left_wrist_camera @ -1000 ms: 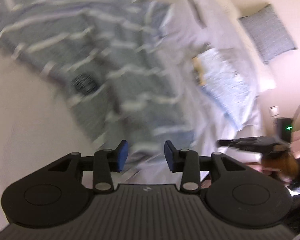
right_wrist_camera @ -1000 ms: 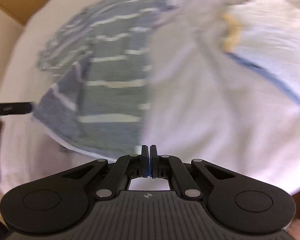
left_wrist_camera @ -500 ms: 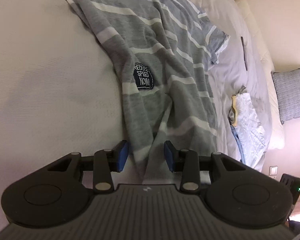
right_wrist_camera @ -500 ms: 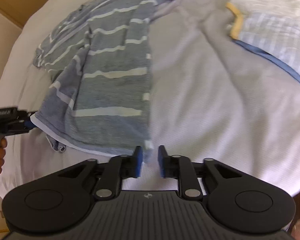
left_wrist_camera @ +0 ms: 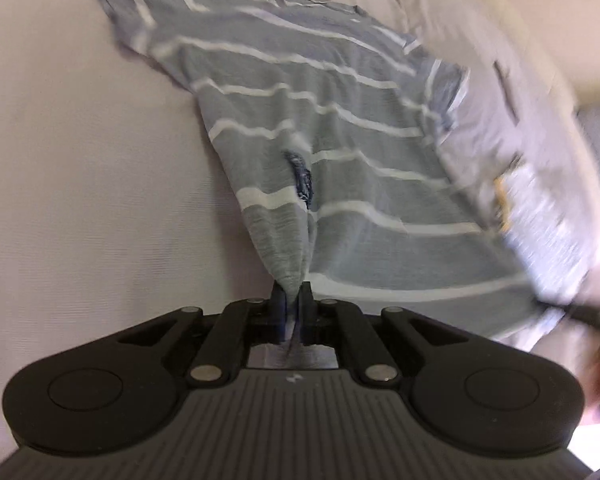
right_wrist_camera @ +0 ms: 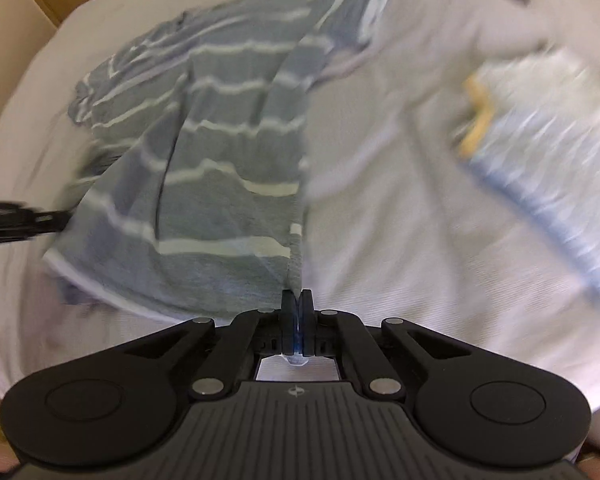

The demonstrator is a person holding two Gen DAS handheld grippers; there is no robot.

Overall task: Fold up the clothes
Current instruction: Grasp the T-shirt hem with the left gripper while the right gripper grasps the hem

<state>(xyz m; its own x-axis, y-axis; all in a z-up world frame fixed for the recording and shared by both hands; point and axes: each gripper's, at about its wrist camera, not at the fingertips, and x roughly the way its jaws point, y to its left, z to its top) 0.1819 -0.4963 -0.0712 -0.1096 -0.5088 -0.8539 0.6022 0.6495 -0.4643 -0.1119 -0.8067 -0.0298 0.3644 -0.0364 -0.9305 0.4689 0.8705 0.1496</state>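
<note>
Both your tongs clamp the striped shirt (left_wrist_camera: pixel 340 168): left gripper (left_wrist_camera: pixel 291 294), right gripper (right_wrist_camera: pixel 296 303). Folded clothes (right_wrist_camera: pixel 540 120) lie well apart on the bed (right_wrist_camera: pixel 400 240).

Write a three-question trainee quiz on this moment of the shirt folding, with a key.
1. True or false: the left gripper is shut on the striped shirt.
2. What does the right gripper pinch? A) the striped shirt's hem B) the white and blue garment C) nothing
3. Fill in: the shirt lies on a white ____.

Key: 1 true; 2 A; 3 bed.
</note>
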